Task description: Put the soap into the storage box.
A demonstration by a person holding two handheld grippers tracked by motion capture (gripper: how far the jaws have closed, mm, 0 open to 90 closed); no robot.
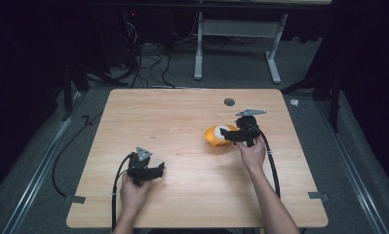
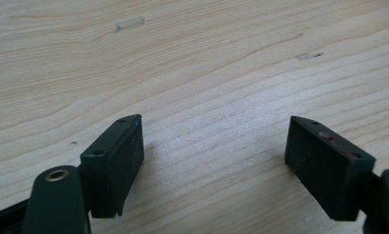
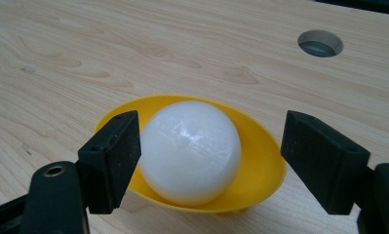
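Observation:
A white ball (image 3: 191, 151) rests inside a small yellow bowl (image 3: 258, 156) on the wooden table. My right gripper (image 3: 209, 156) is open with its jaws on either side of the ball; the left jaw is close to or touching the ball, the right jaw is well apart from it. From above, the yellow bowl (image 1: 212, 135) and white ball (image 1: 220, 136) sit right of the table's middle with the right gripper (image 1: 231, 135) at them. My left gripper (image 2: 214, 156) stands open over bare wood; from above the left gripper (image 1: 158, 170) sits near the front left.
The wooden table (image 1: 182, 117) has a round cable hole (image 1: 229, 102) near its far edge, the same hole (image 3: 320, 43) lying beyond the bowl. A bit of tape (image 2: 129, 23) lies on the wood ahead of the left gripper. Cables and a desk frame stand on the floor behind.

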